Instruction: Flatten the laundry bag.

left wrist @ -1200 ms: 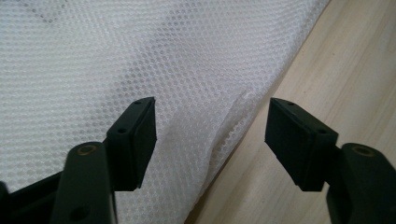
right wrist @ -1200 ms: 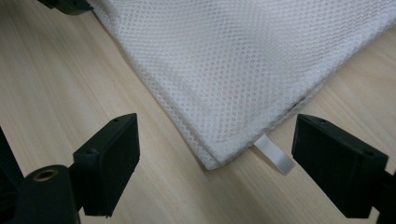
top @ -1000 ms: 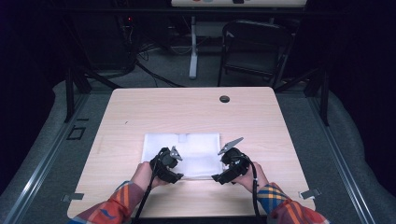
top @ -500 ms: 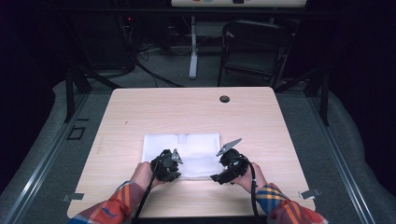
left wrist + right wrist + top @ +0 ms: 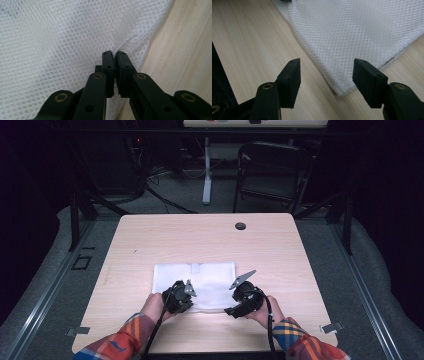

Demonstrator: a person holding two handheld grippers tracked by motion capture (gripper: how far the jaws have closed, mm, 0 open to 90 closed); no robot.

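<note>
A white mesh cloth point(image 5: 195, 285) lies flat on the wooden table point(image 5: 280, 245), toward six o'clock. The left gripper point(image 5: 114, 55) has just clamped tight on its edge. The right gripper point(image 5: 325, 75), jaws half-wide and closing, straddles the cloth's corner without pinching.

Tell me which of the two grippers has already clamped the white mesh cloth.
The left gripper: its jaws pinch the white mesh cloth. The right gripper is open, the cloth's corner between its jaws.

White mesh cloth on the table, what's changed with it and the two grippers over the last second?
The left gripper has closed onto the white mesh cloth edge, pinching it. The right gripper has been closing around the near corner, pads not yet touching. Both hands and the cloth stayed put.
</note>
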